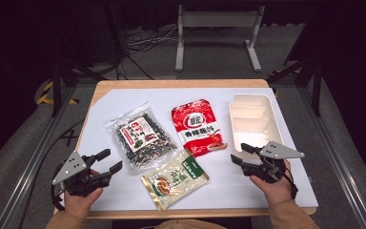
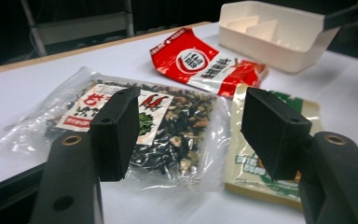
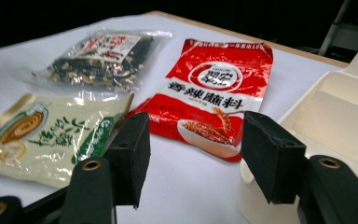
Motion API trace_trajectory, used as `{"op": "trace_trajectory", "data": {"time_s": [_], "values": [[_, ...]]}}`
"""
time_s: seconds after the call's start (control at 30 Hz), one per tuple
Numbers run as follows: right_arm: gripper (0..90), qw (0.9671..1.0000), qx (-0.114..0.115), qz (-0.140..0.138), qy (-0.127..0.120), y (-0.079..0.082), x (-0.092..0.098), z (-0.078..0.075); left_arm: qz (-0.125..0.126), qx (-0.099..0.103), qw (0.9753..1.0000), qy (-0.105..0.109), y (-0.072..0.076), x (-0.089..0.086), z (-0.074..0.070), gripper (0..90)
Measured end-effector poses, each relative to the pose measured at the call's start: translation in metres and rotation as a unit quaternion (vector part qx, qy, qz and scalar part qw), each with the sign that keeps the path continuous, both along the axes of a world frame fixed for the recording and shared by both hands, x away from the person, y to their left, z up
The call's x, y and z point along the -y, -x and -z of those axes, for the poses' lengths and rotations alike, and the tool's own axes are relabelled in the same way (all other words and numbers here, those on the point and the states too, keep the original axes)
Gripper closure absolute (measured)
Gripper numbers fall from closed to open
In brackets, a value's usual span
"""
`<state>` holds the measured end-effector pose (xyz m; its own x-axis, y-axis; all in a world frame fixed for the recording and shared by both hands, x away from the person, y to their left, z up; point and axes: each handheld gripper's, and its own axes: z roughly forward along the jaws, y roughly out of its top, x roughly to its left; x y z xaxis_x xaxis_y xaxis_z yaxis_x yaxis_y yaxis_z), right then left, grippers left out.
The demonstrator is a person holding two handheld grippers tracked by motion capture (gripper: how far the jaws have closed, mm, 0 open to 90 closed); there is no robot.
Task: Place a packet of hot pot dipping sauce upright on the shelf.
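Note:
Three snack packets lie on the white table. A clear bag of dark dried mix (image 1: pixel 141 135) (image 2: pixel 168 130) (image 3: pixel 102 60) is at the left, a red packet (image 1: pixel 198 125) (image 2: pixel 200 63) (image 3: pixel 214 88) in the middle, and a beige-green packet (image 1: pixel 175 177) (image 2: pixel 265 154) (image 3: pixel 46 133) nearest me. A cream divided tray (image 1: pixel 253 119) (image 2: pixel 279 32) (image 3: pixel 340 121) stands at the right. My left gripper (image 1: pixel 108 162) (image 2: pixel 191 135) is open near the table's front left, short of the clear bag. My right gripper (image 1: pixel 240 153) (image 3: pixel 193 156) is open beside the tray's near end. Neither holds anything.
The white mat (image 1: pixel 124 102) covers a wooden table (image 1: pixel 171 83). Beyond the far edge stands a white metal frame (image 1: pixel 217 33) with cables on the floor. Aluminium rails (image 1: pixel 33 157) run along both sides of the table.

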<state>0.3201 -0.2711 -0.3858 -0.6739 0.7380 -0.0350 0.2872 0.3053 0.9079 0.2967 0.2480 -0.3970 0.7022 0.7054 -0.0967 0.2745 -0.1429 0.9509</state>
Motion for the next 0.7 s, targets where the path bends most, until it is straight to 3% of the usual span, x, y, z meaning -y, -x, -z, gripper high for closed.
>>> {"op": "trace_trajectory", "data": {"time_s": [0.3, 0.53, 0.7], "values": [[45.2, 0.9995, 0.006, -0.029, 0.01, 0.004, -0.016, -0.009, -0.003, -0.001, 1.0, -0.009, 0.0, 0.001, 0.001, 37.2], [40.2, 0.999, -0.008, -0.044, 0.008, 0.005, -0.026, -0.019, -0.004, 0.001, 0.9998, -0.02, 0.0, 0.003, 0.001, 37.0], [34.9, 0.9981, -0.003, -0.061, 0.005, 0.005, -0.037, -0.022, -0.002, 0.0, 0.9998, -0.021, 0.0, 0.005, 0.002, 36.8]]}}
